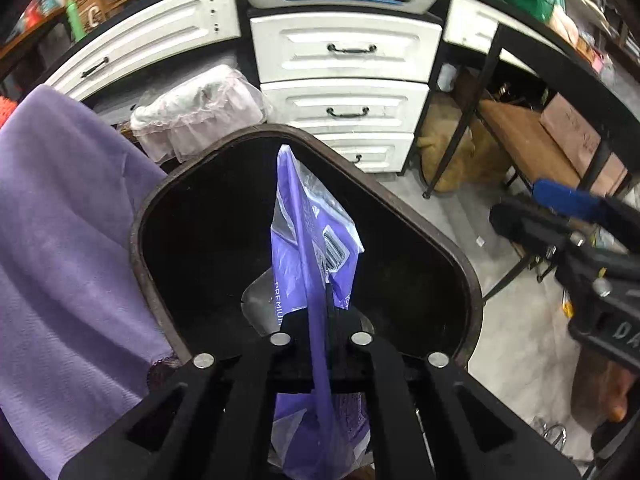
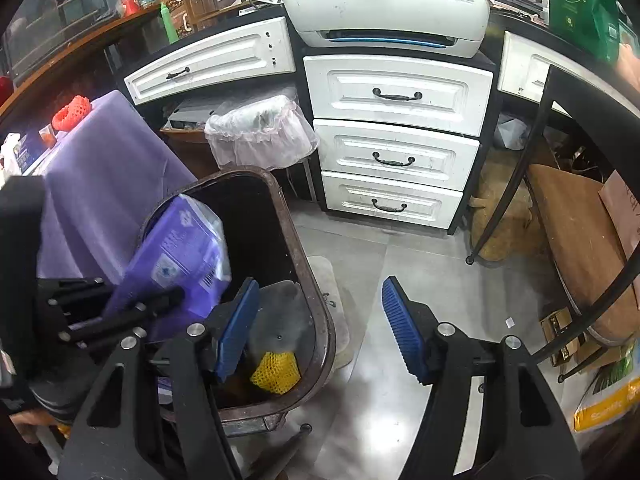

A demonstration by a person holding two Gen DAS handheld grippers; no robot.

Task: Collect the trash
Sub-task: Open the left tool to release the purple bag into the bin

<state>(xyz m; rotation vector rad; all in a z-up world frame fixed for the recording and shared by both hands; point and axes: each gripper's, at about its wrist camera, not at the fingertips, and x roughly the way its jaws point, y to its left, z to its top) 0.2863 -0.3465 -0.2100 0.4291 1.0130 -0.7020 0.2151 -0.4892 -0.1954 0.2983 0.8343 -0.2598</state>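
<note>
A purple plastic bag [image 1: 310, 240] hangs over the mouth of a dark brown trash bin [image 1: 400, 208]. My left gripper [image 1: 320, 296] is shut on the bag, which runs up between its black fingers. The right wrist view shows the same bag [image 2: 180, 248] at the bin's [image 2: 298, 240] left rim, with the left gripper [image 2: 168, 298] pinching it. A yellow foam net [image 2: 276, 372] lies on the bin's bottom. My right gripper [image 2: 318, 284] stands open with nothing between its blue pads [image 2: 400, 328], above the bin's right rim and the floor. It shows in the left wrist view at the right edge [image 1: 560, 204].
A table under a purple cloth [image 2: 108, 184] stands left of the bin, with a red foam net [image 2: 72, 112] on it. Behind are white drawers [image 2: 396, 156], a printer [image 2: 384, 16] and a small lined basket [image 2: 256, 132]. A black metal chair [image 2: 568, 220] stands at the right on the grey floor [image 2: 400, 260].
</note>
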